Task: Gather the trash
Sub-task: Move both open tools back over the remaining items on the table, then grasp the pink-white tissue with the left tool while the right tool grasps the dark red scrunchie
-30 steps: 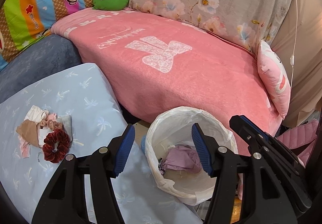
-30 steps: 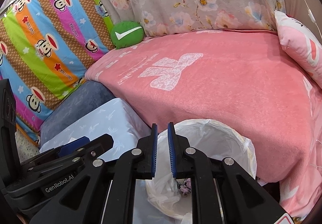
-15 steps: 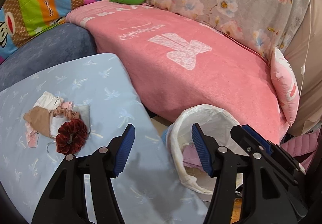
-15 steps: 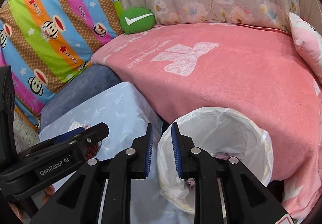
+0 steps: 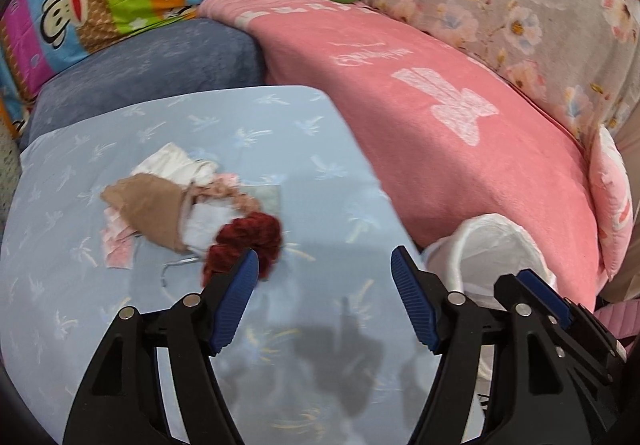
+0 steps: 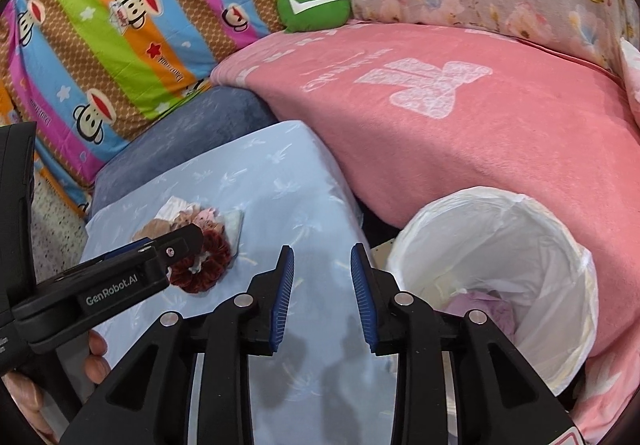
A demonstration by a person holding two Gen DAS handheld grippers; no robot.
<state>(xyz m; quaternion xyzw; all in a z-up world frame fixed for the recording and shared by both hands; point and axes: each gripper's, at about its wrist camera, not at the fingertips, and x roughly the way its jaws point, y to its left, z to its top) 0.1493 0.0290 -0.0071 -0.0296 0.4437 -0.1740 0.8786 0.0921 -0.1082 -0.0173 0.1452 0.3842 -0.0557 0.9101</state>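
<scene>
While hovering over the pale blue cushion (image 5: 320, 149), left gripper (image 5: 324, 269) gaping wide, gripping nothing, pointing just past the dark red scrunchie (image 5: 244, 241). Looking like lining up for a grab, since that scrunchie is sitting right ahead of the left-hand pad, touching the rest of the trash pile (image 5: 168, 201): tan scrap, white and pink bits, all bunched together a little further ahead-left. Right gripper (image 6: 322, 277) hanging partly open, also carrying nothing, parked between the pile on its left and the lined bin (image 6: 496, 269) on its right. Probably waiting there for the hand-off, being so close to the bin. Already holding something purplish, that bin. Guessing the soft pile is needing a deep pinch to avoid snagging the cushion cover.
</scene>
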